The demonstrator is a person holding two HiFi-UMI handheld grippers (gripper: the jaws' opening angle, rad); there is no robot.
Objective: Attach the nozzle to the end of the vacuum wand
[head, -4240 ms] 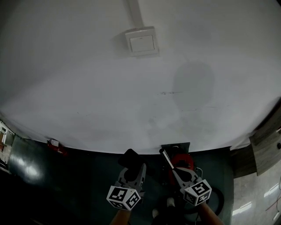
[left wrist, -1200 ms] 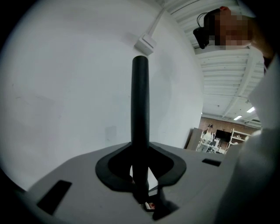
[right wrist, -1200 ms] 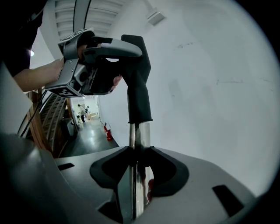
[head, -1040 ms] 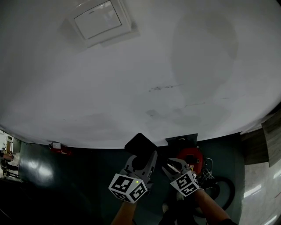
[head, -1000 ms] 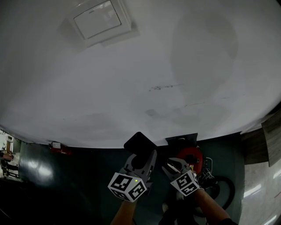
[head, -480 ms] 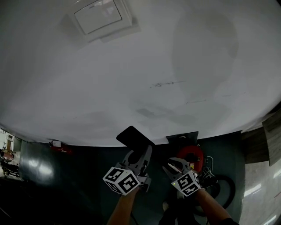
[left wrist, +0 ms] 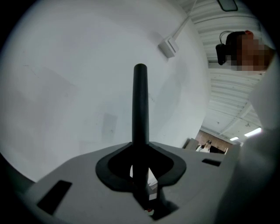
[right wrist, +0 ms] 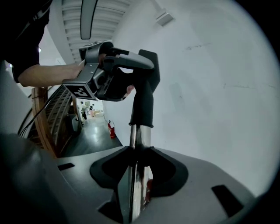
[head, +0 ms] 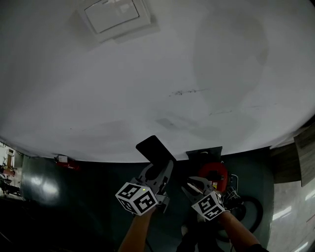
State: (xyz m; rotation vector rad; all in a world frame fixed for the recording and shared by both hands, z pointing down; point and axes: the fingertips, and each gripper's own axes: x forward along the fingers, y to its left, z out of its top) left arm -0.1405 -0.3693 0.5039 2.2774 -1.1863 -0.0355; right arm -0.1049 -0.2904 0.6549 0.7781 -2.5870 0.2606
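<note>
The black nozzle [head: 155,150] stands up in front of the white wall, and my left gripper [head: 160,173] is shut on its lower part. In the left gripper view the nozzle [left wrist: 140,109] shows edge-on as a thin black blade between the jaws. My right gripper [head: 193,185] is shut on the chrome vacuum wand [right wrist: 139,140]. In the right gripper view the nozzle's black neck [right wrist: 143,105] sits over the wand's upper end. The left gripper [right wrist: 94,81] holds the nozzle's head there. Both grippers are close together, low in the head view.
A white wall [head: 157,78] fills most of the view, with a white switch box [head: 115,15] high on it. A red vacuum body [head: 214,173] and a black hose [head: 248,216] lie on the dark floor to the right. A red extinguisher [head: 60,160] stands at the left.
My left gripper has rolled and shifted slightly left, and the nozzle's top has swung up and to the left. The right gripper has kept still.
</note>
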